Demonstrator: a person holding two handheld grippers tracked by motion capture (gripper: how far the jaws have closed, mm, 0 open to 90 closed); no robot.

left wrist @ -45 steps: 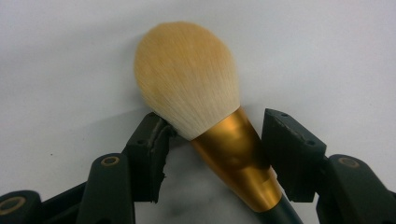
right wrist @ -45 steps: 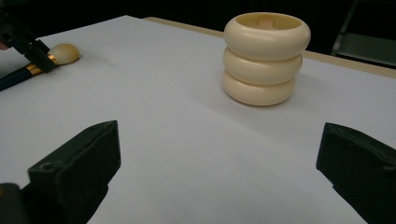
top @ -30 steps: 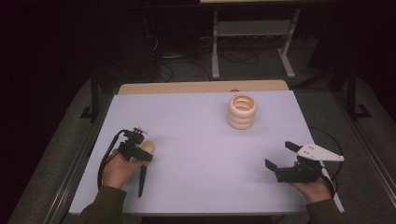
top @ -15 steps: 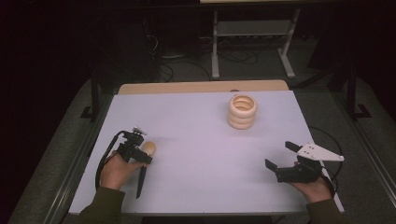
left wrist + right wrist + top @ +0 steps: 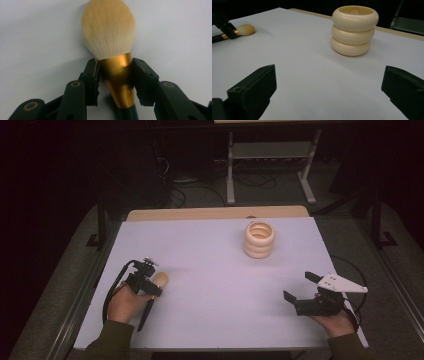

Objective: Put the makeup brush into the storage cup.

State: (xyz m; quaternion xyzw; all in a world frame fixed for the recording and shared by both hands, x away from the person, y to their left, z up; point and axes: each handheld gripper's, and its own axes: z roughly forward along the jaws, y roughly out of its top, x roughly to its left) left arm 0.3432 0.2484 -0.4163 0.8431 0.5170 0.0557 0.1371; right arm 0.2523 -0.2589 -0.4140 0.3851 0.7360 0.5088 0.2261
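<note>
A makeup brush point(image 5: 108, 32) with pale bristles, a gold ferrule and a dark handle lies on the white table point(image 5: 210, 250) at the front left. My left gripper point(image 5: 115, 72) has its jaws on either side of the ferrule; they have just been closing and both pads now press on it. In the high view that gripper point(image 5: 151, 286) sits at the brush point(image 5: 161, 279). A cream holder of three stacked rings point(image 5: 259, 240) stands upright at the back right. My right gripper point(image 5: 299, 286) rests open at the front right, facing the holder point(image 5: 354, 30), nothing between its jaws.
A wooden strip point(image 5: 215, 213) runs along the table's far edge. Beyond it, a metal stand point(image 5: 270, 165) and cables lie on the dark floor. Bare white surface lies between brush and holder.
</note>
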